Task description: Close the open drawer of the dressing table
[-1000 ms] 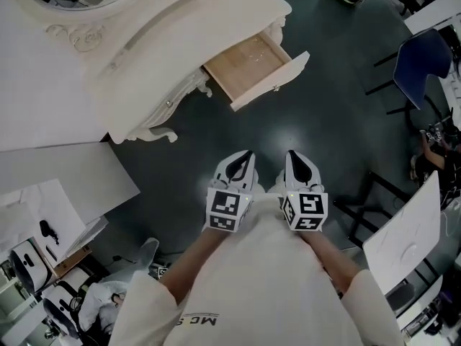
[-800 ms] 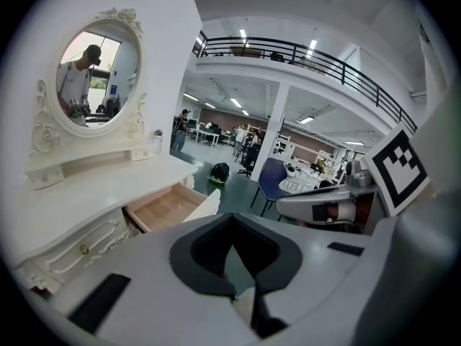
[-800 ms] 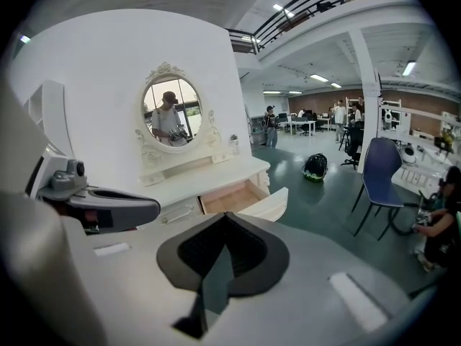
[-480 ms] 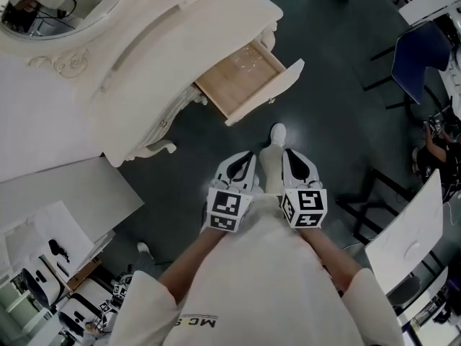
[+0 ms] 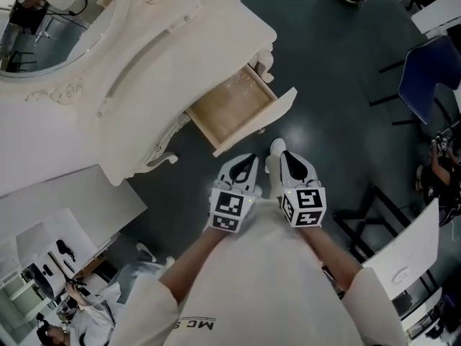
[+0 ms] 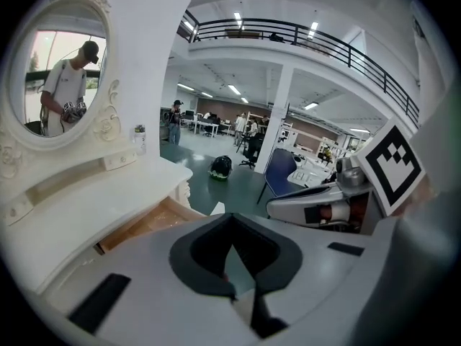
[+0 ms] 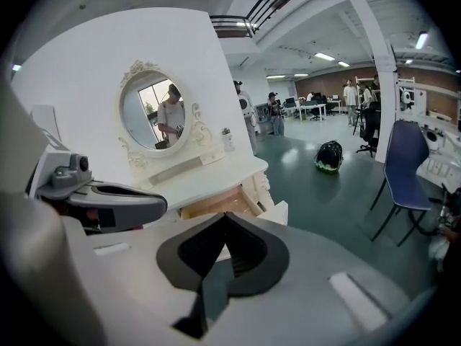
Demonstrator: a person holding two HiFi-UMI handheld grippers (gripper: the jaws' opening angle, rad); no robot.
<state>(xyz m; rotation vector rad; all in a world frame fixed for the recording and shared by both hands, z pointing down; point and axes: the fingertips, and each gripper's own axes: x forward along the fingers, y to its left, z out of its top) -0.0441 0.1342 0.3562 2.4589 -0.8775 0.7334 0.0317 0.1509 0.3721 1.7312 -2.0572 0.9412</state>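
Your 2 arms reach forward from your body in white sleeves [image 5: 166,294], hands close together at about the same height. The left gripper [image 5: 247,158] and right gripper [image 5: 287,156] lie side by side and almost parallel, tips angled forward and down over the dark floor [image 5: 338,85]. Each marker cube faces up toward your head, and the 2 grippers are just beside one another without touching.

The left gripper's fingers [image 5: 238,173] are pressed together with nothing between them. In the left gripper view the tips meet in a single point. The right gripper's fingers [image 5: 300,170] are closed the same way and carry nothing.

The drawer [image 5: 234,110] stands pulled out from the end of the dressing table [image 5: 180,42], its pale wooden bottom showing and its white front panel [image 5: 259,121] angled toward you. That panel is just ahead of both tips and apart from them. From the head view the left gripper is lined up more closely with it. Both gripper views show the drawer beyond the closed tips, below the table top.

The oval mirror [image 5: 43,34] stands on the far side of the table. Your white shoe [image 5: 277,148] shows on the floor between the 2 grippers. A blue chair [image 5: 432,71] stands well apart on your right.
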